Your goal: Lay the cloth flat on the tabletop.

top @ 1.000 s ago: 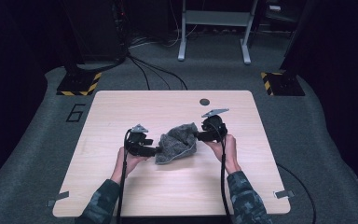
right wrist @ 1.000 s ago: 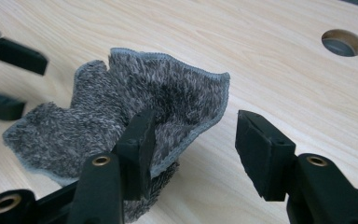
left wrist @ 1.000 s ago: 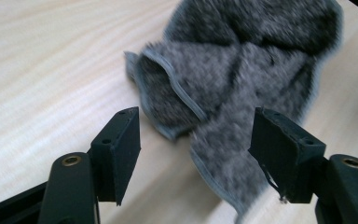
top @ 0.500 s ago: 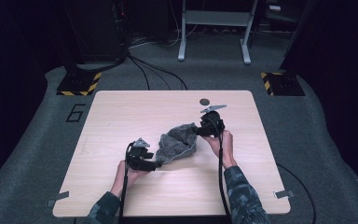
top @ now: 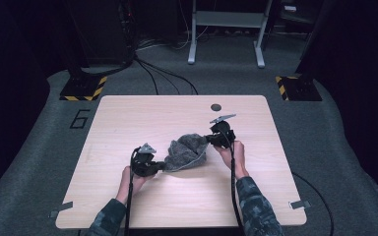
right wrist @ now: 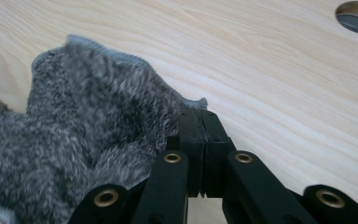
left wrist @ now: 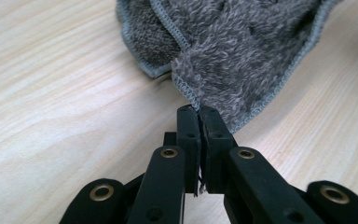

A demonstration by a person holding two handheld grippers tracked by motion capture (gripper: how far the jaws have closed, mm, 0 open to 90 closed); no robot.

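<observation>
A fluffy grey terry cloth (left wrist: 242,56) with stitched hem lies on the smooth, matt pale-wood table (left wrist: 51,93).

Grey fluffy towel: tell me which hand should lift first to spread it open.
Probably the left: the left tool pinches a hemmed corner of the grey fluffy towel; the right tool grips a bunched edge.

Wooden table (top: 128,128), crumpled grey towel (top: 187,151)

Lab: hazard-taped stands (top: 84,87), floor cables (top: 165,73), numbered carpet.
</observation>
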